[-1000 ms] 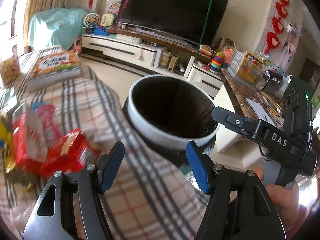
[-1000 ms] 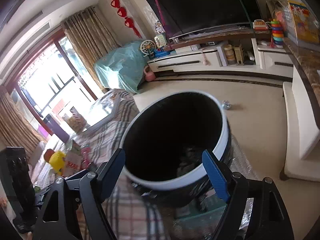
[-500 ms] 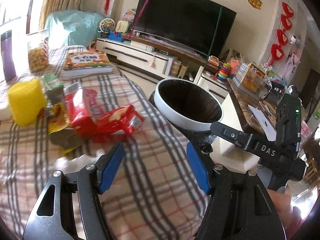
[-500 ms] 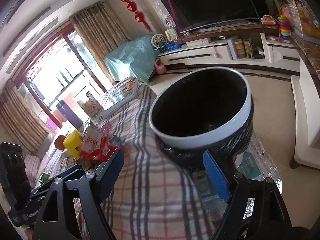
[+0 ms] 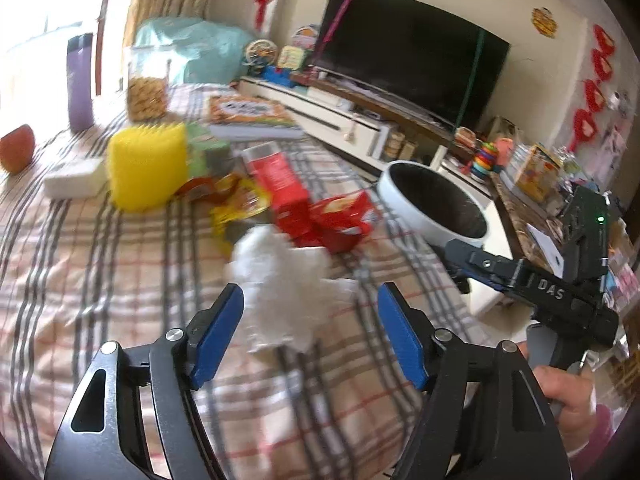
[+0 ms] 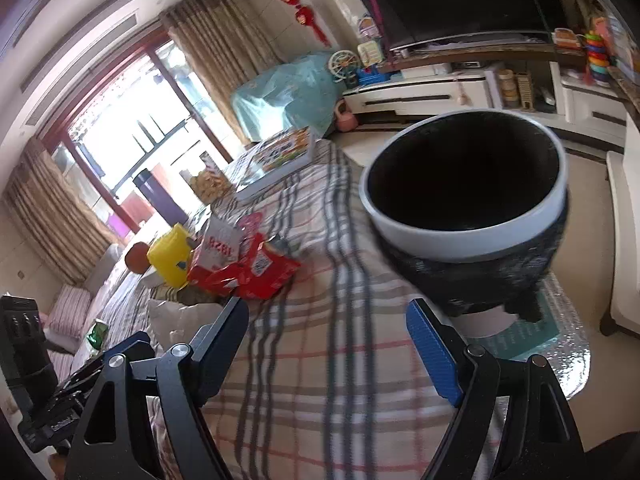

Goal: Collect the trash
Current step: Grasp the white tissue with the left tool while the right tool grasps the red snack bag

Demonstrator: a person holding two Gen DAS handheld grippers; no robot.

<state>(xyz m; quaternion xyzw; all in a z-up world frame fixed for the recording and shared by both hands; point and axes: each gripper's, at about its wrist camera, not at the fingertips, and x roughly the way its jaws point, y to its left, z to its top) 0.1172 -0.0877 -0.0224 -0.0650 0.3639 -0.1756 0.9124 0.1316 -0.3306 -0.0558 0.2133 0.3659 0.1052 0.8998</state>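
A crumpled white tissue (image 5: pixel 280 276) lies on the plaid cloth (image 5: pixel 100 280), between the tips of my left gripper (image 5: pixel 310 332). Its jaws are opening and the blue pads do not press the tissue. Just beyond it sits a heap of trash: red snack wrappers (image 5: pixel 336 220), a red box (image 5: pixel 280 180) and a yellow wrapper (image 5: pixel 236 204). The black bin with a white rim (image 5: pixel 404 196) stands off the cloth's far right edge. My right gripper (image 6: pixel 332 340) is open and empty over the cloth. The bin (image 6: pixel 464 236) is close ahead on its right, the red wrappers (image 6: pixel 248 272) on its left.
A yellow ribbed block (image 5: pixel 148 168), a white box (image 5: pixel 72 178), an apple (image 5: pixel 16 148), a purple bottle (image 5: pixel 80 80), a snack jar (image 5: pixel 146 96) and a book (image 5: pixel 248 114) crowd the cloth's far side. A TV stand (image 5: pixel 340 120) and a cluttered counter (image 5: pixel 536 200) lie beyond.
Both views have swung left, away from the bin's mouth and over the cloth. The tissue has come between the left fingers, and the trash heap has moved toward the middle.
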